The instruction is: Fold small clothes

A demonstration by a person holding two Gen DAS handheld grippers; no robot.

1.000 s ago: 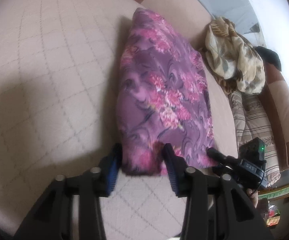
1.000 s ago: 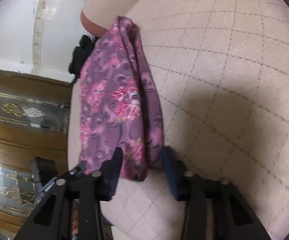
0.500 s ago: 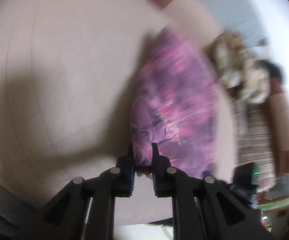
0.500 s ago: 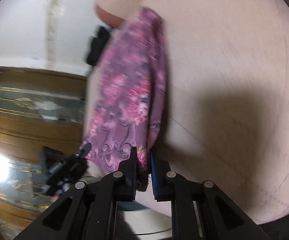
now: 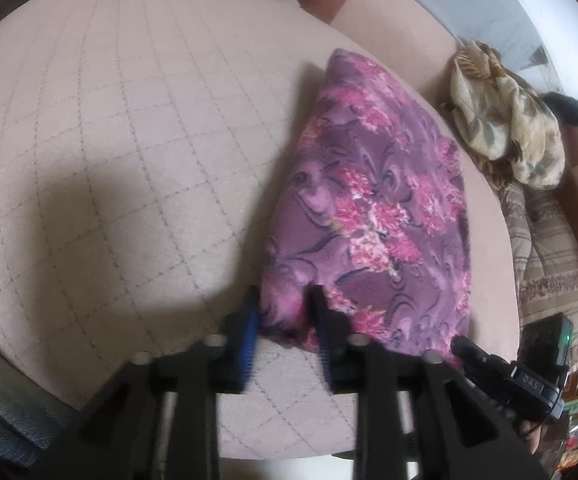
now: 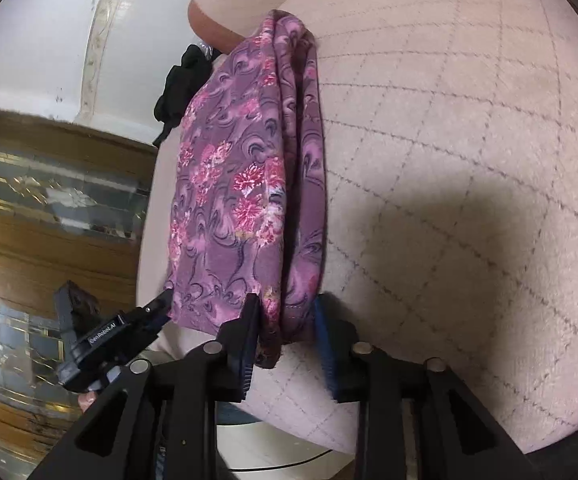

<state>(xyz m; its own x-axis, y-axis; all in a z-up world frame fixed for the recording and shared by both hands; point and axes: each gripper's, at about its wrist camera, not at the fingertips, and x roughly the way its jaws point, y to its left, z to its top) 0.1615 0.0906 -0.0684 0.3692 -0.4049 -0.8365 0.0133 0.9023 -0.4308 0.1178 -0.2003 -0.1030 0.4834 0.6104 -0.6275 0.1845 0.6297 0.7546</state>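
The sofa cushion (image 5: pixel 109 140) spread beneath; the folded purple cloth (image 5: pixel 373 208) lay ahead of both claws. The left claw (image 5: pixel 283 320) and right claw (image 6: pixel 285 320) stood spread around its near corners. Careless withdrawal might snag and unfold it.

Left tongs (image 5: pixel 283 312) straddle the folded purple floral cloth's (image 5: pixel 373 208) near corner, jaws parted.

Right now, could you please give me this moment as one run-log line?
step: fold small clothes | left gripper: open around garment edge | right gripper: open around garment edge | purple floral garment: folded, on quilted cushion
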